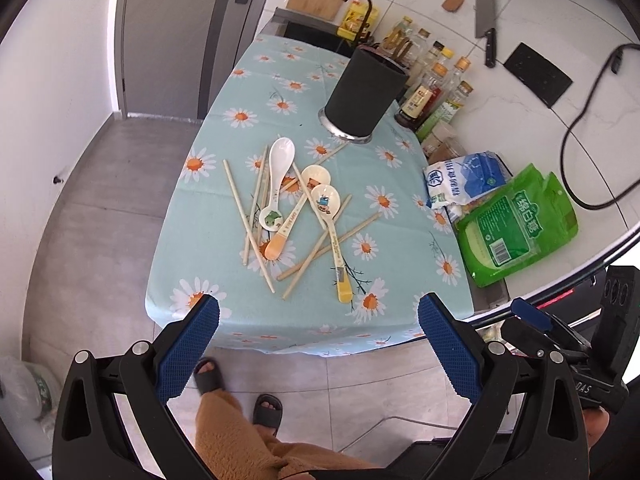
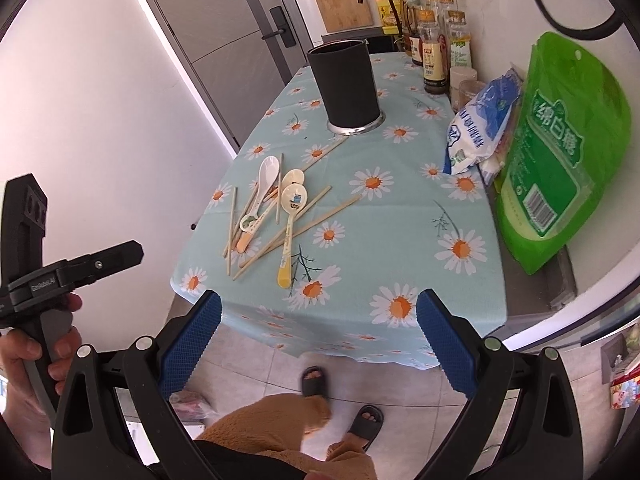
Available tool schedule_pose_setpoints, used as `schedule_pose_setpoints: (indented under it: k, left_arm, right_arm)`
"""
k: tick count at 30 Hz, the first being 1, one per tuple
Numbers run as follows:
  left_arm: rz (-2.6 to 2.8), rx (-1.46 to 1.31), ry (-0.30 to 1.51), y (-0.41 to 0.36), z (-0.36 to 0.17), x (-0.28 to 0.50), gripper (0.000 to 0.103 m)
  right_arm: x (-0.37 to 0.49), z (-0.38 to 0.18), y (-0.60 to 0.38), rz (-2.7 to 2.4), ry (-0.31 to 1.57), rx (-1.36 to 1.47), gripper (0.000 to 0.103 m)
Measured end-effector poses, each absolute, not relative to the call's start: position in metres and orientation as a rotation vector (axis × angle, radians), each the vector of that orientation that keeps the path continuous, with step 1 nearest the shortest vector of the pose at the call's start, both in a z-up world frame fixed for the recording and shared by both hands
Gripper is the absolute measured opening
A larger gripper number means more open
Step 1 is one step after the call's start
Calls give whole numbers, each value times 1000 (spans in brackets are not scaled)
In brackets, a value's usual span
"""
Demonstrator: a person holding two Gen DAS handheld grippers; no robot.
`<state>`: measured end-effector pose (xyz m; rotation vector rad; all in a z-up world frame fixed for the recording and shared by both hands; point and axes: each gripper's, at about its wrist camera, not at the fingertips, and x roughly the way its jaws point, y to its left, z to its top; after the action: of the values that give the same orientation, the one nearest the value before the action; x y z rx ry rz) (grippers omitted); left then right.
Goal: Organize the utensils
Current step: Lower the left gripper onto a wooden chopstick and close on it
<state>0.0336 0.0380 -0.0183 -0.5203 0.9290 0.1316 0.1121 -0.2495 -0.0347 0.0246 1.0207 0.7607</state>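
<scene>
Now we're hovering the left tongs (image 1: 318, 336) and right tongs (image 2: 318, 332), both spread and empty, short of the counter (image 1: 400, 216); the chopsticks (image 1: 248, 220) and spoons (image 1: 276, 184) are lying ahead, handles pointing toward us, nearer the left, before the black holder (image 1: 364, 96).

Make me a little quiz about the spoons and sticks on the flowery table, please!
1. How many spoons lie in the pile?
2. True or false: the dark holder already has chopsticks standing in it.
3. The left gripper and right gripper are: A) both open and empty, B) both holding spoons, C) one holding a chopstick.

Key:
1. Three.
2. False; no chopsticks show above its rim, they lie on the tablecloth.
3. A.
</scene>
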Motion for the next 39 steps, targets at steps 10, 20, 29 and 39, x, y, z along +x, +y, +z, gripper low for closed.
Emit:
schedule_pose_setpoints:
  k: [10, 20, 29, 39]
  left_arm:
    - [201, -661, 1031, 91, -59, 88, 79]
    - [259, -714, 1091, 134, -94, 145, 55]
    - [322, -708, 1215, 149, -121, 172, 36]
    - [361, -699, 1282, 148, -134, 185, 27]
  right_arm:
    - [165, -44, -213, 835, 1122, 69, 94]
    - [217, -45, -164, 902, 1192, 43, 88]
    - [251, -52, -133, 962, 1253, 58, 78]
    - [289, -102, -121, 977, 1455, 199, 64]
